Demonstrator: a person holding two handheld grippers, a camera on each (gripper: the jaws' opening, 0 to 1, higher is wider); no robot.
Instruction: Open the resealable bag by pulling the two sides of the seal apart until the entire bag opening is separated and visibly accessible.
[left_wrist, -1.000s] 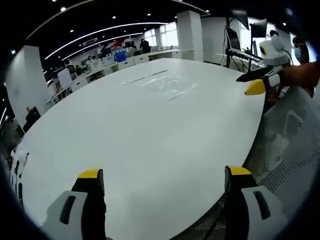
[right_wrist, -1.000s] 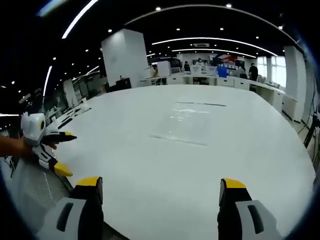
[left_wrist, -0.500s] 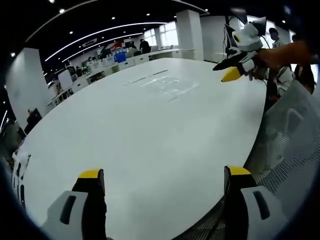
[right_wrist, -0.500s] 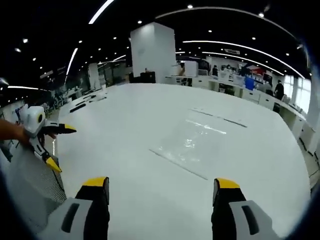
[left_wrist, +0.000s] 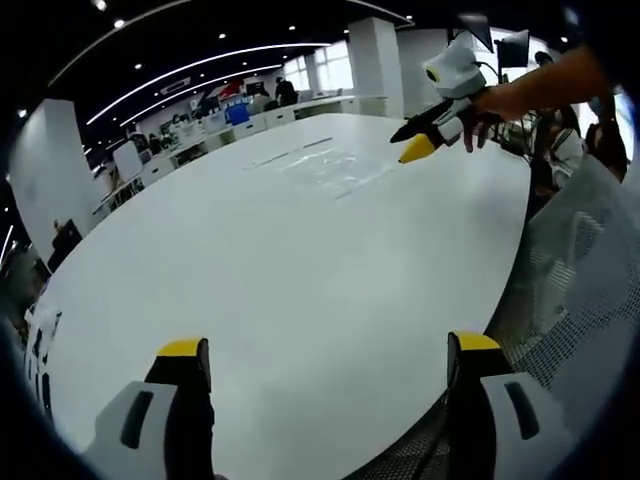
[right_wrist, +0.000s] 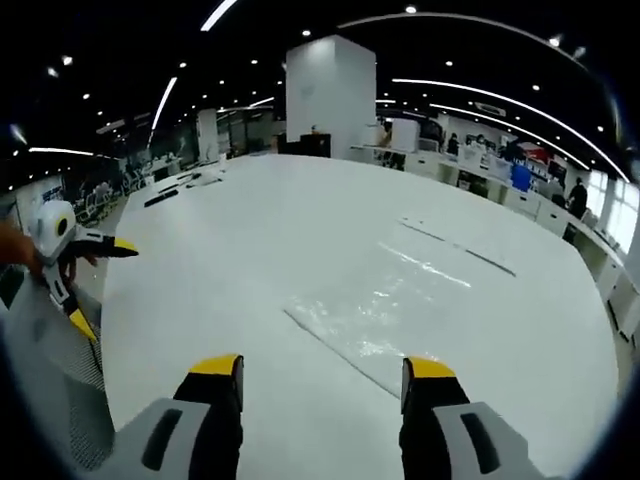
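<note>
**Right gripper closing in on the bag, seal not yet touched**

Clearly the job stands at the reach. The right gripper (right_wrist: 322, 368) hangs with its jaws spread and nothing between them, and the resealable bag (right_wrist: 400, 300) lies flat on the white table (right_wrist: 230, 250) just ahead of its tips, a clear sheet whose near edge runs slantwise in front of the jaws. The left gripper (left_wrist: 325, 350) is also spread and empty, low over the near table edge, with the bag (left_wrist: 335, 172) well ahead of it and far off to its right.

To do this step well, I judge each gripper should pinch one lip of the seal only, near the middle of the strip, then draw apart evenly so the whole mouth gives way. Which edge carries the seal I cannot tell; the film is too glassy to read. Flat film on a smooth top may slide or refuse to lift.

Nothing lies between the jaws and the bag. A mesh chair back (left_wrist: 580, 260) stands at the left gripper's right side, and office desks (right_wrist: 480, 170) sit far beyond the table.
</note>
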